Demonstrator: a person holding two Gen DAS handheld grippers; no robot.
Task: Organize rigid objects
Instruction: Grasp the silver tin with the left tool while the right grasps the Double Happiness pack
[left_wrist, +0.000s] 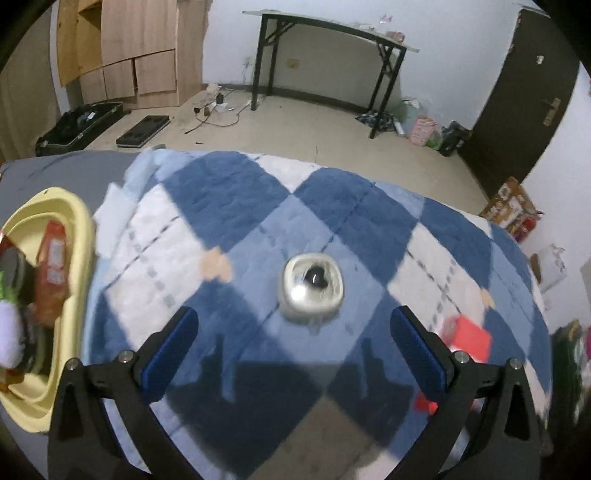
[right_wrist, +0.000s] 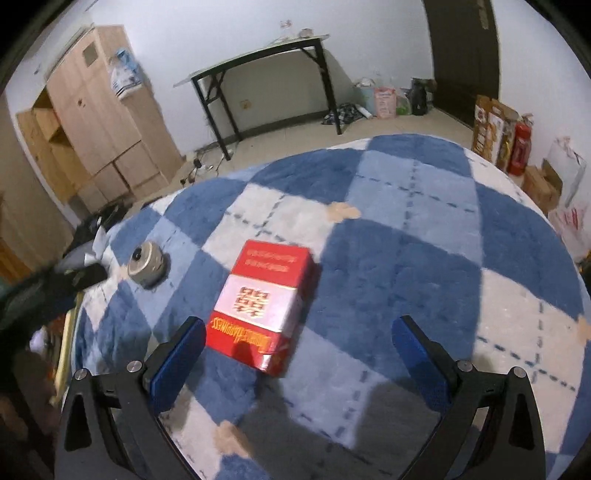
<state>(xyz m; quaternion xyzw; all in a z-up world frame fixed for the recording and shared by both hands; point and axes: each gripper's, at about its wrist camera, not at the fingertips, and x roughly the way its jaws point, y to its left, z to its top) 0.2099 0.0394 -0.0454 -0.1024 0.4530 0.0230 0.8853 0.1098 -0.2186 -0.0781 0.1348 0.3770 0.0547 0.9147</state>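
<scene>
Item 1: your left tool (left_wrist: 293, 349), released, jaws spread wide, nothing between the blue pads (left_wrist: 173, 354). It hovers over the blue-and-white checked blanket (left_wrist: 236, 206), your landmark for everything below.

Item 2: small rounded silver tin (left_wrist: 313, 286) with a dark spot on its top, lying on the blanket near its middle in the left wrist view, just ahead of the left tool and apart from both fingers. The picture is blurred, so finer detail cannot be told.

Item 3: your right tool (right_wrist: 299, 347), likewise released, jaws wide apart and empty.

Item 4: red-and-white box (right_wrist: 264, 302) with gold lettering, lying flat on the blanket, just ahead of the right tool and nearer its left finger; not touched by either pad. The same box shows as a red blur (left_wrist: 467, 338) at the blanket's right side in the left wrist view. The tin (right_wrist: 146, 264) lies to the box's left, well apart from it.

Item 5: yellow basket (left_wrist: 79, 236) at the blanket's left edge, holding an orange packet (left_wrist: 53, 266) and other things too blurred to name.
</scene>
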